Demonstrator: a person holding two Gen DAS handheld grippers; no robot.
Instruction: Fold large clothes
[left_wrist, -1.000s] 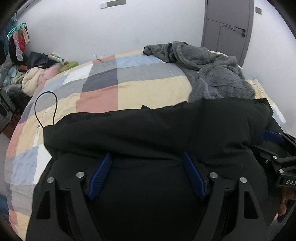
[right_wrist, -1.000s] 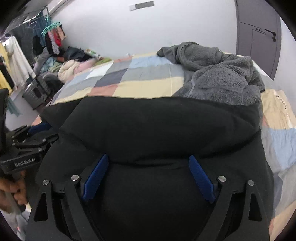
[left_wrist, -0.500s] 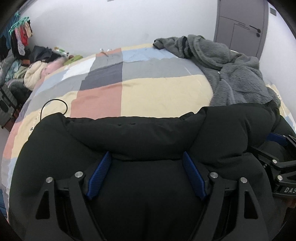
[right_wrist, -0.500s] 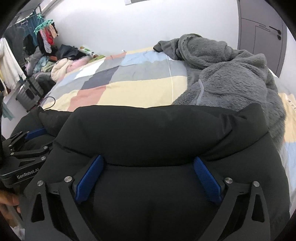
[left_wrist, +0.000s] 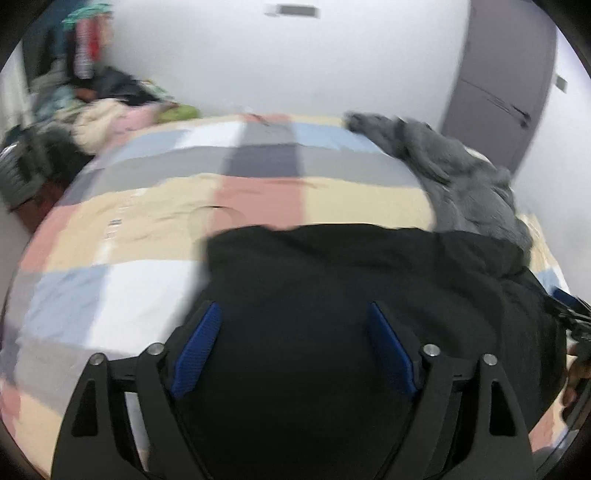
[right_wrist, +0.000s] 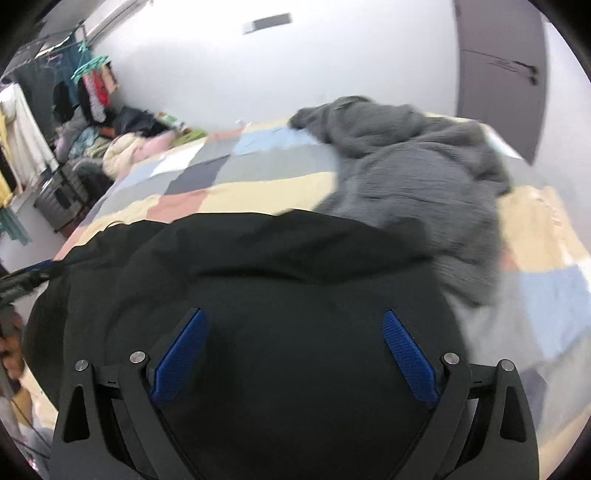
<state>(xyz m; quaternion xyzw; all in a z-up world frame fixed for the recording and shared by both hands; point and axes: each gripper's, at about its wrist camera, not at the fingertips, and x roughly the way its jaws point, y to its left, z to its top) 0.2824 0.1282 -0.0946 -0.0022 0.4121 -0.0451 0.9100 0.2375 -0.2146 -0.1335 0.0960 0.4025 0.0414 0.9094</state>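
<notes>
A large black padded jacket (left_wrist: 351, 288) lies on the checked bedspread (left_wrist: 147, 229) at the near edge of the bed. It also fills the lower part of the right wrist view (right_wrist: 277, 280). My left gripper (left_wrist: 293, 347) has its blue-padded fingers spread wide over the black fabric. My right gripper (right_wrist: 295, 350) is likewise spread wide over the jacket. Neither pinches the fabric. The right gripper's body shows at the right edge of the left wrist view (left_wrist: 572, 317).
A grey fleece garment (right_wrist: 413, 177) lies crumpled on the far right of the bed, touching the jacket. A pile of clothes (right_wrist: 122, 147) and a clothes rack (right_wrist: 22, 147) stand at the left wall. A grey door (left_wrist: 498, 81) is at the back right.
Both views are now motion-blurred. The left gripper has swung left and back, baring more bedspread on its left. The jacket's far edge lies flatter. Both jaws stay spread.
</notes>
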